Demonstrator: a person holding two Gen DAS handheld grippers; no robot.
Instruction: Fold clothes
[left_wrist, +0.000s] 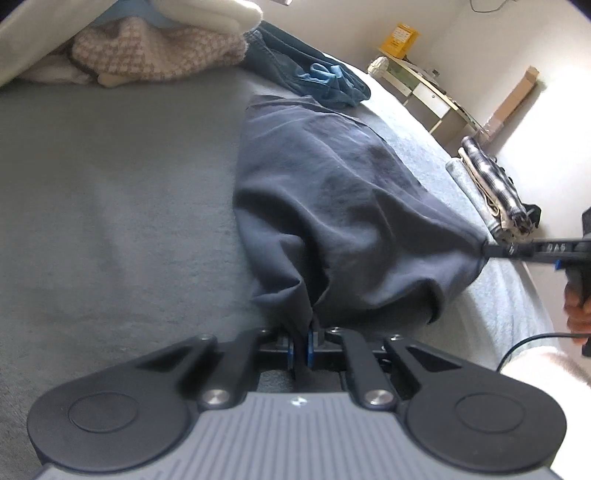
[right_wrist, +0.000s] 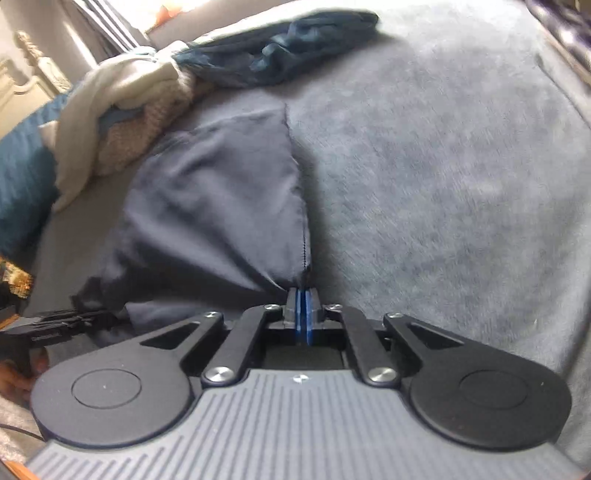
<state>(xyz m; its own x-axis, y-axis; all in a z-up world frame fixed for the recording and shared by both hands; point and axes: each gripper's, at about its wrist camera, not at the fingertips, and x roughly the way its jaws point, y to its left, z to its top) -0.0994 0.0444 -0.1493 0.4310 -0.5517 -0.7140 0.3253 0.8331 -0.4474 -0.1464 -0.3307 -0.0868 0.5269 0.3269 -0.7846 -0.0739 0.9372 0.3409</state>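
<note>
Jaws of both grippers are clenched on cloth. The left gripper (left_wrist: 301, 345) pinches a bunched edge of the dark navy garment (left_wrist: 332, 206) between its blue-lined pads (left_wrist: 309, 345); the right gripper (right_wrist: 303, 319) pinches another edge of the same garment (right_wrist: 221, 199), at the lower end of a stitched seam that runs up and away from its pads.

The garment lies on the grey bed cover (left_wrist: 110, 206), its near edge drawn up and stretched between the two grippers, with creases fanning out from each pinch. In the left wrist view the right gripper (left_wrist: 491, 250) is seen holding the garment's corner, and a hand (left_wrist: 578, 310) grips its handle. In the right wrist view the left gripper (right_wrist: 107, 315) is seen low beside the garment's near edge, though blur hides the exact point of contact.

Beyond the far end of the garment lies a crumpled blue garment (left_wrist: 317, 81). Also beyond the garment, toward the head of the bed, is a heap made up of a beige houndstooth knit (left_wrist: 159, 51) and a white cloth (left_wrist: 207, 14). Near the corner of the garment held by the right gripper, at the bed's edge, sits a folded stack topped by a black-and-white checked cloth (left_wrist: 491, 173). Past the bed stands a pale table (left_wrist: 424, 85) carrying a yellow box (left_wrist: 400, 38).
</note>
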